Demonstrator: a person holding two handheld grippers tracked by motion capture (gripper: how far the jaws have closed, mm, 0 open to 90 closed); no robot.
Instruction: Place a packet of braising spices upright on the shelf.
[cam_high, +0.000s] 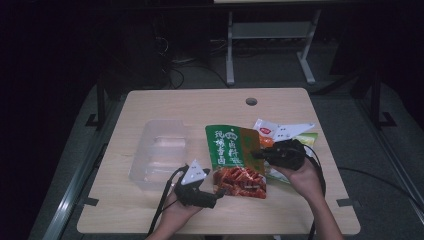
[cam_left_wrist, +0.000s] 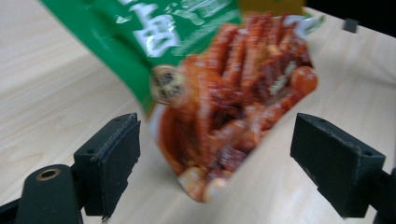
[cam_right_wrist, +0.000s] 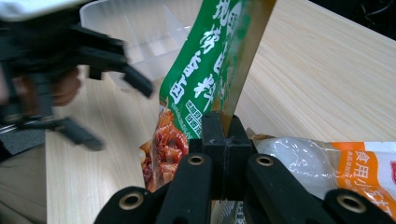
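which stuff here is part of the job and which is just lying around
In the job:
- green seasoning packet, clamped in the right claw
- left claw, open at the packet's lower end

Lying about:
- clear plastic bin
- orange-and-white packets beyond the right hand
- table

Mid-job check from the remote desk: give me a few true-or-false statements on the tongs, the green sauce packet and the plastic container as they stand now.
1. The right tongs are clamped on the edge of the green sauce packet. True.
2. The left tongs are shut on the packet's lower end. False: their jaws stand wide open, with the packet's lower end between them, untouched.
3. The clear plastic container holds the green packet. False: the packet is outside it, to its right in the high view.
4. An orange and white packet lies on the wooden table beside the right tongs. True.
5. The green packet lies flat on the table. False: the right tongs hold it lifted.
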